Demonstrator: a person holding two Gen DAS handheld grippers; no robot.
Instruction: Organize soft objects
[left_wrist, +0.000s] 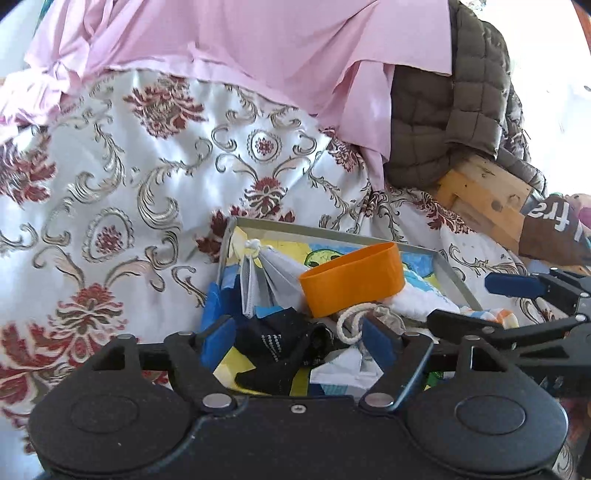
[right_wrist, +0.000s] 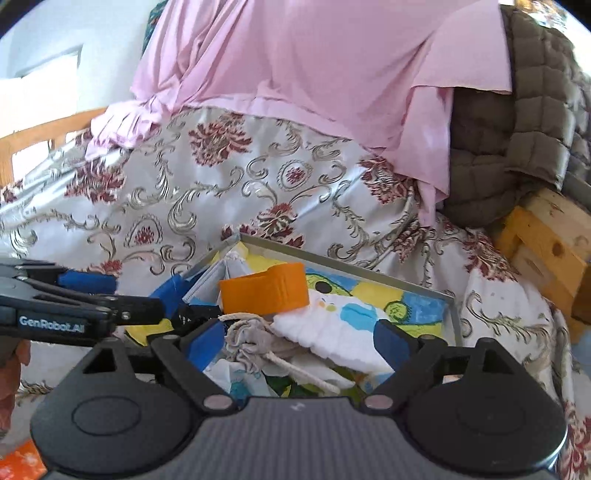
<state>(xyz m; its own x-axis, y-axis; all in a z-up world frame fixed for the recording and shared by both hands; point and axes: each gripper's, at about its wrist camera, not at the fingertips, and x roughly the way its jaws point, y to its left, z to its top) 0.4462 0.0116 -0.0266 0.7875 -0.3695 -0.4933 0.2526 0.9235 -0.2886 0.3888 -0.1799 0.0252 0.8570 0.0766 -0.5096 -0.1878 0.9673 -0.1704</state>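
Bed covered by a white floral bedspread (left_wrist: 110, 184), red and gold pattern; a metal-rimmed tray (left_wrist: 325, 230) with a cartoon print sits on it, holding the soft items. Left wrist view, left to right: left claw (left_wrist: 299, 341) with fingers apart, blue pads either side of a black sock (left_wrist: 280, 343) at 6 o'clock of the tray, not closed on it. Just past the sock, toward 10 o'clock, a folded grey face mask (left_wrist: 269, 277) with a white knotted loop. Centre of tray: an orange band (left_wrist: 351, 278) standing on edge, touching the mask. Below it a grey drawstring pouch (left_wrist: 388, 317) with white cord. At 3 o'clock, a white fluffy cloth (left_wrist: 421, 301). Right claw (left_wrist: 480, 302) enters from the right edge, fingers apart, lower finger over the tray's right rim. Right wrist view: the right claw, fingers wide apart, hangs over the pouch (right_wrist: 251, 339) and the white cloth (right_wrist: 332, 332), gripping neither. Behind the tray at 12 o'clock, a pink sheet (left_wrist: 258, 44) is draped over the bedspread; at 2 o'clock an olive quilted jacket (left_wrist: 461, 110) lies over a wooden frame (left_wrist: 484, 192).
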